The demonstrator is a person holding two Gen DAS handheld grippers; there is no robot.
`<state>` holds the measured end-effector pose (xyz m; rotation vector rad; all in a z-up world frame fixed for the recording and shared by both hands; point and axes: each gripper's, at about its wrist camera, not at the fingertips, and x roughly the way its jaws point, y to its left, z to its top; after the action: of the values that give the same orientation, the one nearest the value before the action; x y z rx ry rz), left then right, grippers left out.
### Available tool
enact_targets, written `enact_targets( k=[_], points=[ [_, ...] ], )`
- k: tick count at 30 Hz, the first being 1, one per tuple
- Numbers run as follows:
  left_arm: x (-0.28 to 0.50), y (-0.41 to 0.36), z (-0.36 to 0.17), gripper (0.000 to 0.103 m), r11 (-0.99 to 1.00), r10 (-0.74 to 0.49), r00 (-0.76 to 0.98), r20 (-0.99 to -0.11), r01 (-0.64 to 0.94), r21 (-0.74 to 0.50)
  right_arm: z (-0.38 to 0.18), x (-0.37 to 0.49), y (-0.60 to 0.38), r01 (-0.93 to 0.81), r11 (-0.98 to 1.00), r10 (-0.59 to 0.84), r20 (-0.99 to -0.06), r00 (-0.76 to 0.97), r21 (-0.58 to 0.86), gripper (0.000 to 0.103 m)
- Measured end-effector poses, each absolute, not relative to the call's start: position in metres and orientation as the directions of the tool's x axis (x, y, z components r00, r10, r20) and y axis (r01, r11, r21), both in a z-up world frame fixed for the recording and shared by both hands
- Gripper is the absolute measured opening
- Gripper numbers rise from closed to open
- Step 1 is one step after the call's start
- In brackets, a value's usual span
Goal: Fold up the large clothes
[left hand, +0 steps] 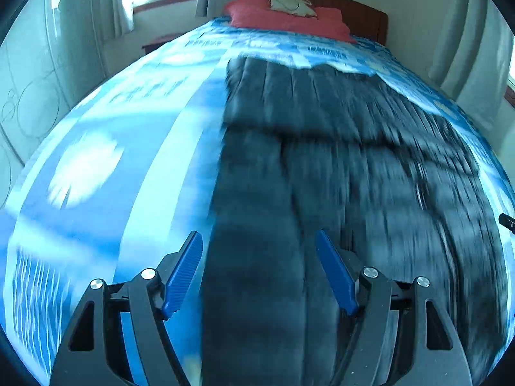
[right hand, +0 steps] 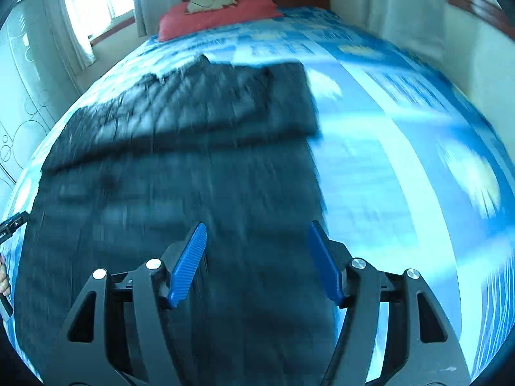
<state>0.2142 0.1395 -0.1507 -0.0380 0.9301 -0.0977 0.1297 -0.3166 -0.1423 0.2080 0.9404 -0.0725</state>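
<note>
Writing: pale lettering on the bedsheet (left hand: pixel 145 167), blurred, unreadable.
Garment: dark quilted garment (left hand: pixel 322 167), stitched ribs, spread flat on the bed's blue-and-white sheet; far part folded over, forming a raised edge.
Left tongs (left hand: pixel 259 270): spread, ribbed blue pads, over garment's left edge, holding nothing.
Right tongs (right hand: pixel 256 262): spread, over garment's right edge, holding nothing.
Far end: red pillow (right hand: pixel 219 16), wooden headboard (left hand: pixel 354 9).

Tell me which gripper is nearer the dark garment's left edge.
Left. The left gripper straddles the dark garment at its left edge; the right gripper sits by its right edge.
</note>
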Motion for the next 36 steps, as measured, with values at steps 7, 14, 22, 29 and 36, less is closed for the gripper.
enact_targets(
  k=[7,14,22,29,36],
  points=[
    [0.107,0.165,-0.17,0.072,0.984,-0.149,0.531,-0.835,-0.003,-0.177,-0.168,0.02,-0.323,0.231,0.946,0.071,-0.841,0.536,0.227,0.065],
    [0.054,0.17,-0.176,0.072,0.964,-0.207,0.528,-0.824,-0.032,-0.263,-0.175,-0.025,-0.313,0.222,0.938,0.106,-0.832,0.544,0.265,0.065],
    [0.039,0.168,-0.182,0.071,0.931,-0.294,0.531,-0.795,-0.03,-0.364,-0.175,-0.047,-0.294,0.192,0.933,0.146,-0.808,0.571,0.304,0.047],
    [0.035,0.162,-0.181,0.051,0.924,-0.313,0.534,-0.785,-0.022,-0.382,-0.174,-0.049,-0.289,0.169,0.92,0.192,-0.782,0.593,0.354,0.02],
    [0.031,0.166,-0.173,0.02,0.91,-0.323,0.562,-0.762,-0.038,-0.414,-0.167,-0.052,-0.293,0.154,0.906,0.221,-0.751,0.622,0.394,0.013]
  ],
)
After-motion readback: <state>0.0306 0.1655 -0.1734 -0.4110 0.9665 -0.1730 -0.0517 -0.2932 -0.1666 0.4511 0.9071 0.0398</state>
